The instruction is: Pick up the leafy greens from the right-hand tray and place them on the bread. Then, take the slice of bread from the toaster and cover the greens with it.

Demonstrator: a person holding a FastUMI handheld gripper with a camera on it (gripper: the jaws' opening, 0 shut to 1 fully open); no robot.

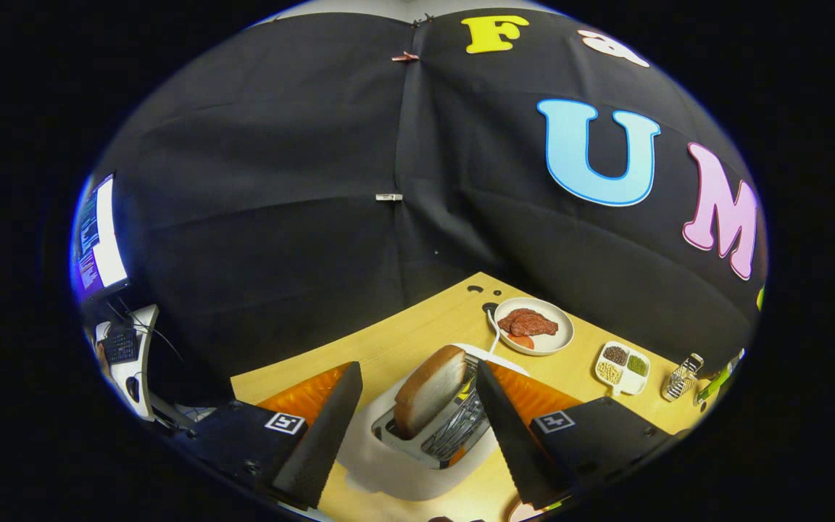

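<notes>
A slice of bread (428, 390) stands upright in the left slot of a white toaster (417, 442) on the wooden table (403, 337). My gripper (417, 420) is open, its two black fingers spread wide on either side of the toaster, above it. The bread sits between the fingers, touching neither. The toaster's right slot (464, 424) shows bare wire racks.
Beyond the toaster a round plate (533, 326) holds slices of meat (526, 322) and something red. To its right lie a small divided dish (622, 367) of beans and a metal rack (682, 377). A desk with a monitor (98, 239) stands off to the left.
</notes>
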